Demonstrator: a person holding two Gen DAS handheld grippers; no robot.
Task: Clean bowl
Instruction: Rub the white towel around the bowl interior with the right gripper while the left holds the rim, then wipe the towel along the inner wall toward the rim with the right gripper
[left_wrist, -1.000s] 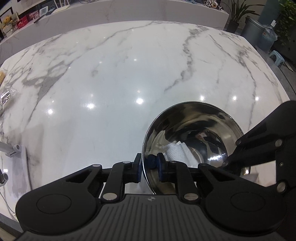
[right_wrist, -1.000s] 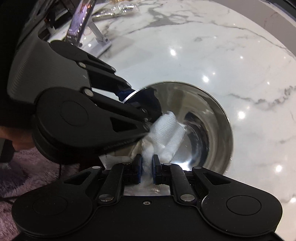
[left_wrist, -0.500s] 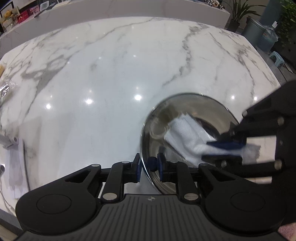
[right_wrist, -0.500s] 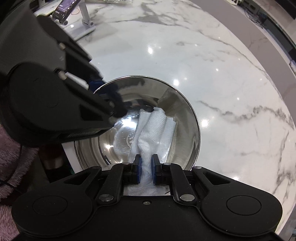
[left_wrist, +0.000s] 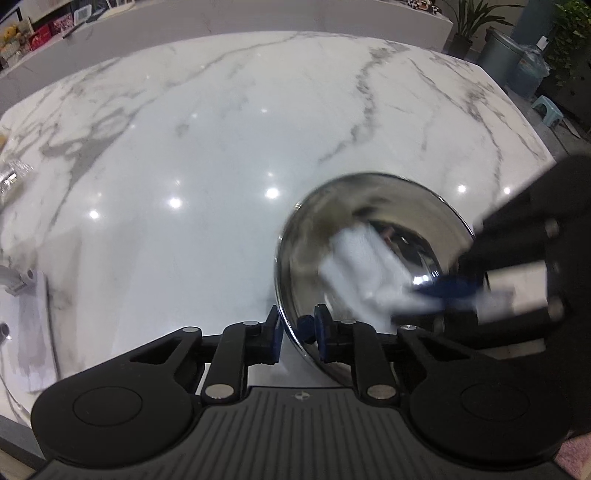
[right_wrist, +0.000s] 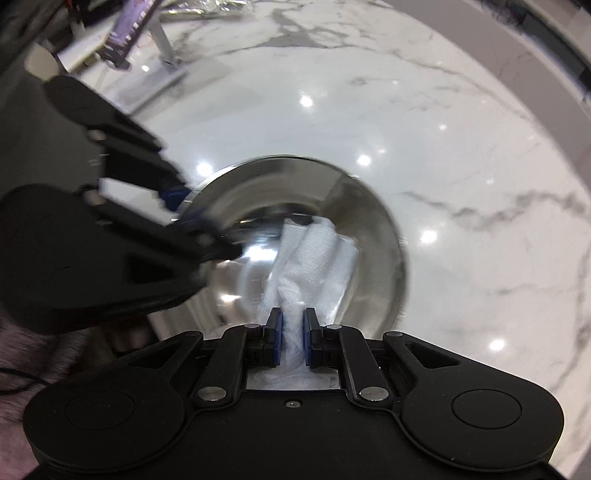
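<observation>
the step in hand is the wiping of the bowl's interior. the steel bowl (left_wrist: 369, 254) stands on the marble table (left_wrist: 221, 155), tilted, near the table's near edge. the left gripper (left_wrist: 297, 332) grips the bowl's near rim: one pad sits outside the wall, the other inside, with a narrow gap. its jaws have just been closing a little on the rim, and the rim stands between them. the right gripper (right_wrist: 292, 334) is clamped tight on a folded white paper towel (right_wrist: 314, 258), whose free end lies against the inner wall of the bowl (right_wrist: 369, 206). both views are blurred around the towel and the opposite gripper, which fits a wiping stroke under way.

judgement: the next move calls for sweeping the towel around the remaining inner wall and base while the left gripper holds the rim steady; too loose a rim grip may let the bowl slip or turn.

no brand, label or legible writing shows on the bowl, towel or grippers.
</observation>
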